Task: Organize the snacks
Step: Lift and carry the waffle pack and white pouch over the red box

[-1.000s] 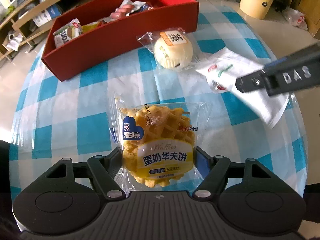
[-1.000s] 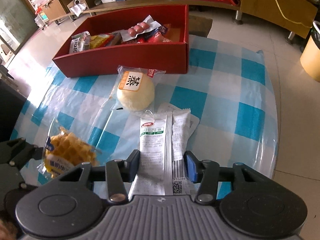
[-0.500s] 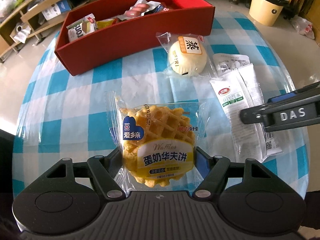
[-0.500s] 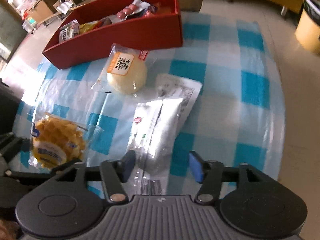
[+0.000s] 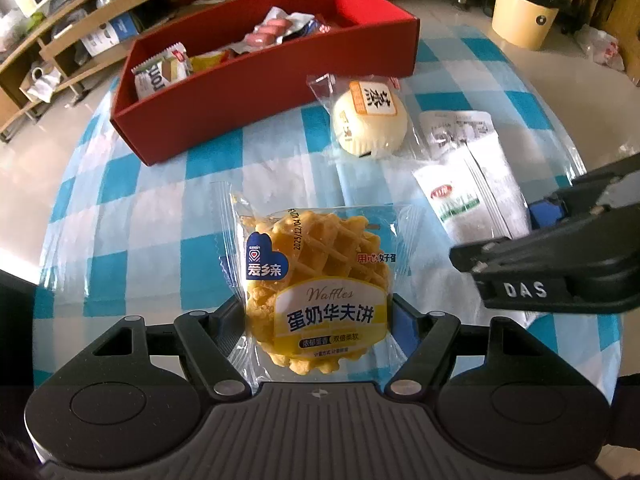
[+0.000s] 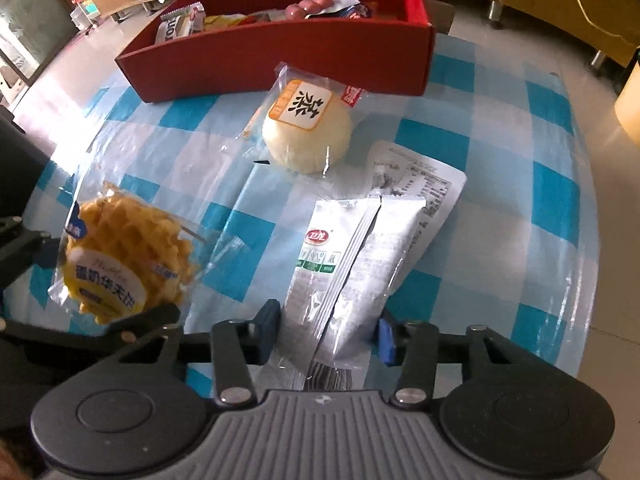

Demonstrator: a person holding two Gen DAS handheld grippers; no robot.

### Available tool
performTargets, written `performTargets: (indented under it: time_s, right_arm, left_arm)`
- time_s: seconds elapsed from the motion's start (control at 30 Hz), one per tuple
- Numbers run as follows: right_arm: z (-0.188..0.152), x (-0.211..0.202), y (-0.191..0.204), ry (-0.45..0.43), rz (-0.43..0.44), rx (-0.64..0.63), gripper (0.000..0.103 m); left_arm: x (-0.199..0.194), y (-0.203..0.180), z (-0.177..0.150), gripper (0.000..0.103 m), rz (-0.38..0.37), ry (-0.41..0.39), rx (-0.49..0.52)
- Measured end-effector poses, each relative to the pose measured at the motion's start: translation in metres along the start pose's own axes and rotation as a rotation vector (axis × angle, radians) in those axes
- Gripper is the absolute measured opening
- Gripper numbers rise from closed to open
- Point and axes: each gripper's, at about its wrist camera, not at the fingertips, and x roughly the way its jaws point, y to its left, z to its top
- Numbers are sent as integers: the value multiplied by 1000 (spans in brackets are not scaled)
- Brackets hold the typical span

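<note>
Red cardboard walls of the box [image 5: 280,92] hide most of its snacks; only their tops show. Two white sachets [image 6: 352,256] overlap, one partly covered; one waffle pack [image 5: 320,280] sits clamped between the left gripper [image 5: 318,320]'s closed fingers; the right gripper [image 6: 326,332] pinches the upper sachet's end; one wrapped bun [image 5: 370,124] lies near the box; blue-checked tablecloth [image 5: 140,216], tiled floor, wooden shelves [image 5: 60,40], one yellow bin [image 5: 524,4].

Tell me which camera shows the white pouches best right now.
The right wrist view: the white pouches lie lengthwise up the middle of the frame, between the right claw fingers, label and back print readable. In the left wrist view they sit at the right edge, with the lower end hidden behind the right claw.
</note>
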Motion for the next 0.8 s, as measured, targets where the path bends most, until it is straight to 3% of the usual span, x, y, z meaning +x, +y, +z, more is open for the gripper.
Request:
performTargets:
  time_s: [0.1, 0.13, 0.23, 0.53, 0.6, 0.67, 0.8]
  right_arm:
    - [-2, -8, -1, -11, 32, 14, 38]
    - [-2, -11, -1, -19, 38, 18, 32]
    - [-2, -20, -2, -41, 71, 41, 28]
    - [1, -1, 1, -6, 69, 54, 30]
    - [2, 5, 3, -9, 50, 57, 40]
    - [1, 9, 8, -17, 48, 41, 56]
    - [-2, 12, 12, -32, 46, 36, 70]
  left_arm:
    - [-3, -2, 1, 78, 3, -10, 6]
    - [-4, -3, 1, 78, 3, -12, 6]
    - [-6, -5, 1, 78, 10, -22, 12]
    - [-4, -5, 2, 79, 14, -16, 14]
    - [-3, -5, 1, 79, 19, -11, 15]
    - [0, -3, 0, 79, 22, 0, 14]
    - [6, 3, -4, 79, 38, 24, 8]
